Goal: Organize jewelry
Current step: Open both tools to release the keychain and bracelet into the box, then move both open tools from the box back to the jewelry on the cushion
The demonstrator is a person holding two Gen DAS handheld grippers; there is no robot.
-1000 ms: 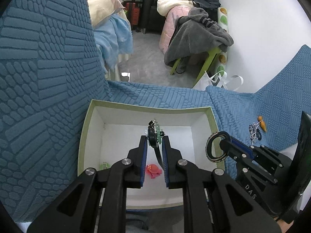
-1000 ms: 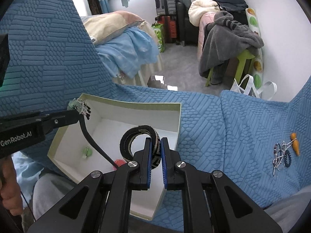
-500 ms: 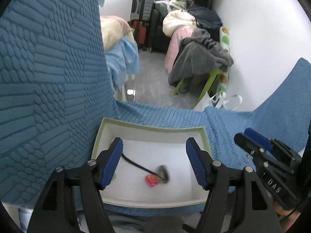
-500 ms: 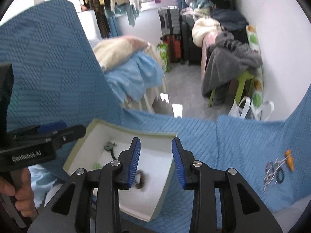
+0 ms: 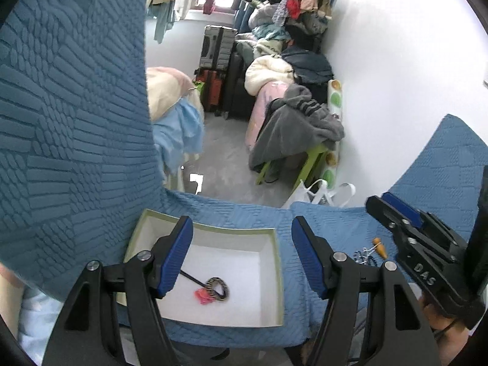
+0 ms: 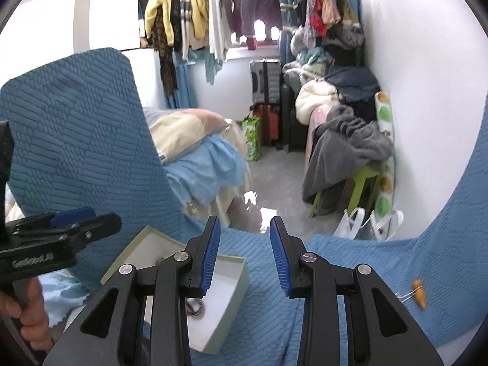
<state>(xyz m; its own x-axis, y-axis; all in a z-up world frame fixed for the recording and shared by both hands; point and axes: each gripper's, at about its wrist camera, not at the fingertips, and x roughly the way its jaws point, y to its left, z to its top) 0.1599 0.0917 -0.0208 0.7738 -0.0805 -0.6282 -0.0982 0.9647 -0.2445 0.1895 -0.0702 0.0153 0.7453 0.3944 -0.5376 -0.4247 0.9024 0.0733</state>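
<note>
Jewelry box (image 5: 276,274): white inside, pale green rim, open top; sits on the blue quilted cover (image 5: 76,152), near the cover's front edge, left of the loose pieces.
Bangle (image 5: 218,288): dark patterned ring lying flat on the box floor, toward the front wall, roughly midway between the side walls.
Black-cord piece (image 5: 190,278): thin dark cord, long axis running from the box's left side down toward the bangle; its right end meets the ring. Its left end is hidden behind the left gripper's finger.
Pink piece (image 5: 202,296): small, touching the bangle's left edge.
Loose jewelry (image 5: 364,256): small tangle on the cover, right of the box, well apart from it.
Orange charm (image 6: 420,295): elongated, long axis pointing away from the front edge; beside the tangle.
Left gripper (image 5: 242,257): jaws spread wide, holding nothing; poised above the box.
Right gripper (image 6: 245,257): jaws parted, empty; over the box's right wall and the adjoining cover.
</note>
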